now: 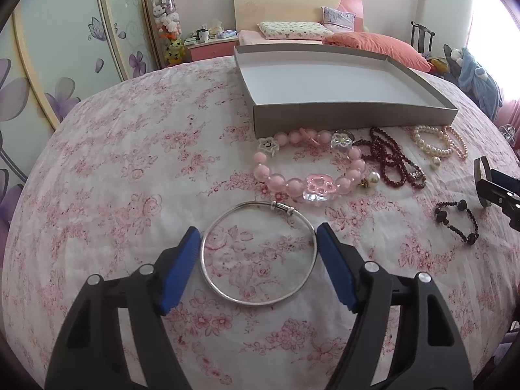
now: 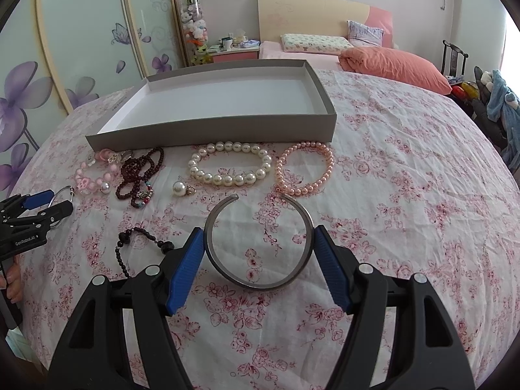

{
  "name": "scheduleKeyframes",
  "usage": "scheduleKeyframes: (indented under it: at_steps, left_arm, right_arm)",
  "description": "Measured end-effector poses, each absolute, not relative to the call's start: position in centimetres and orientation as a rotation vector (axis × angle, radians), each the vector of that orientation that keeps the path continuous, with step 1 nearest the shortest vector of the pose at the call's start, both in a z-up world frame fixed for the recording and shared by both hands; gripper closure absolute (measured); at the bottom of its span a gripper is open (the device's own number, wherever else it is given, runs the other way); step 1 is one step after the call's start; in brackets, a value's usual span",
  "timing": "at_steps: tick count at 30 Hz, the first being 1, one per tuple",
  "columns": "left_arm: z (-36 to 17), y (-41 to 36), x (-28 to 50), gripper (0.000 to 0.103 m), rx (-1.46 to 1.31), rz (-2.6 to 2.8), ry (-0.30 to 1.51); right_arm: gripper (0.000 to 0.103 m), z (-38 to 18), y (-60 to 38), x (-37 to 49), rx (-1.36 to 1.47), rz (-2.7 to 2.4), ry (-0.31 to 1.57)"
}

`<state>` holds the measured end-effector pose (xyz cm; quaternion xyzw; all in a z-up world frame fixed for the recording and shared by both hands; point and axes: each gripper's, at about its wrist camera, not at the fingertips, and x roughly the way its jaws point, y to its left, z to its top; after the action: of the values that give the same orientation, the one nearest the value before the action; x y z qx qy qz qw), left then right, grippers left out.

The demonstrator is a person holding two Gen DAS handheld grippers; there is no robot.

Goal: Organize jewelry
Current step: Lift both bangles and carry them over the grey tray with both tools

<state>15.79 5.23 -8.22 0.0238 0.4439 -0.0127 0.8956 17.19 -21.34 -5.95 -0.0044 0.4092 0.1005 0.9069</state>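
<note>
A thin silver bangle (image 1: 283,207) lies on the floral cloth. My left gripper (image 1: 258,243) is shut on it, one blue pad against each side; the same gripper (image 2: 57,203) shows at the left edge of the right wrist view. My right gripper (image 2: 259,243) is shut on a dark metal open cuff (image 2: 260,285), whose gap faces away from me. An empty grey box (image 2: 211,131) stands behind the jewelry. In front of it lie a pink bead bracelet (image 1: 320,185), dark red beads (image 1: 390,159), a white pearl bracelet (image 2: 227,180) and a pink pearl bracelet (image 2: 304,190).
A black bead bracelet (image 2: 123,237) lies just left of my right gripper, and a loose pearl pendant (image 2: 179,188) sits near the white pearls. A hand (image 2: 13,279) shows at the left edge. Behind the round table are a bed (image 2: 312,47) and wardrobe doors (image 2: 81,48).
</note>
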Motion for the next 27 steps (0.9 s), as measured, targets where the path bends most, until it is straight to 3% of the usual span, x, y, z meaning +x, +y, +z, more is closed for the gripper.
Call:
scheduleKeyframes:
  at_steps: [14, 27]
  left_arm:
    - [-7.4, 4.9, 14.5, 0.032, 0.056, 0.006, 0.880]
    - [-2.6, 3.8, 13.3, 0.032, 0.005, -0.002, 0.721]
  right_arm:
    - [0.035, -4.8, -21.4, 16.4, -0.001, 0.220, 0.805]
    - [0.035, -2.5, -21.0, 15.7, 0.004, 0.234, 0.698]
